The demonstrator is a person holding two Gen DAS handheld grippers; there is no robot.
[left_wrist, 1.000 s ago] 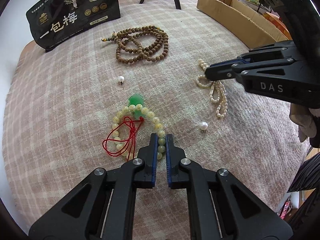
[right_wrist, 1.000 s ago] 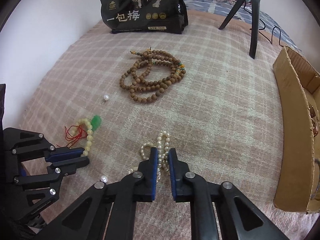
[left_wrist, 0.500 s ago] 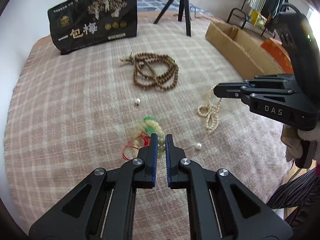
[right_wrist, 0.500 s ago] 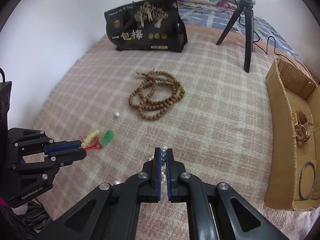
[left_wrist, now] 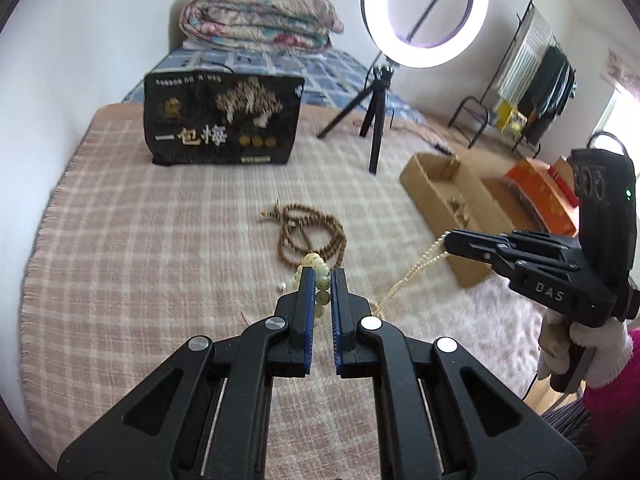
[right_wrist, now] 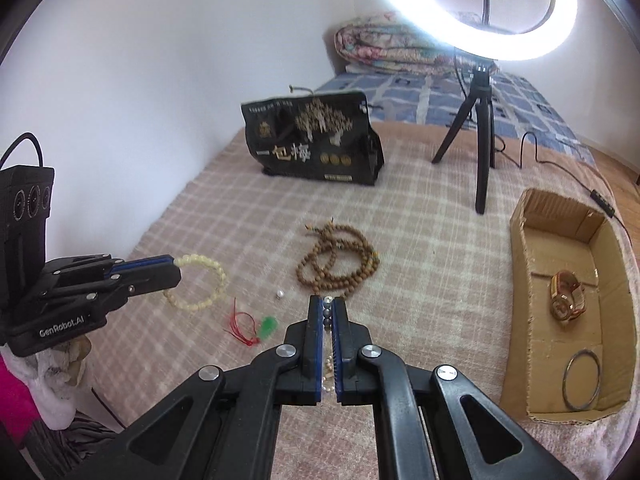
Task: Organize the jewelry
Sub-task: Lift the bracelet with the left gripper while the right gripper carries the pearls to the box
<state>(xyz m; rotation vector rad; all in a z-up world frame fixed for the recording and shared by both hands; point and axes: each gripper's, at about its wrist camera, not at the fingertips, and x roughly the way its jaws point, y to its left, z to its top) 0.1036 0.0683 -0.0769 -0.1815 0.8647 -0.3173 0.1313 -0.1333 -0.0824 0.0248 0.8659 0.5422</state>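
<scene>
Left gripper (left_wrist: 321, 278) is clamping a pale bead bracelet (right_wrist: 200, 282); its beads are sitting between the two blue-lined fingers (left_wrist: 307, 300), and the loop is hanging out past the fingertips, lifted off the checked blanket (right_wrist: 432, 264). Its red cord and green pendant (right_wrist: 267, 326) are trailing below, probably touching the blanket, though blur is making this uncertain. Right gripper (right_wrist: 328, 306) is pinching a pearl necklace (left_wrist: 416, 270); the strand is running between the nearly closed fingers and drooping beneath them. The brown wooden bead mala (right_wrist: 338, 264) is lying coiled on the blanket just beyond both grippers, with a loose pearl (right_wrist: 280, 293) beside it. The cardboard box (right_wrist: 520, 320), to the right, is holding a watch (right_wrist: 566, 294) and a metal bangle (right_wrist: 581, 380).
</scene>
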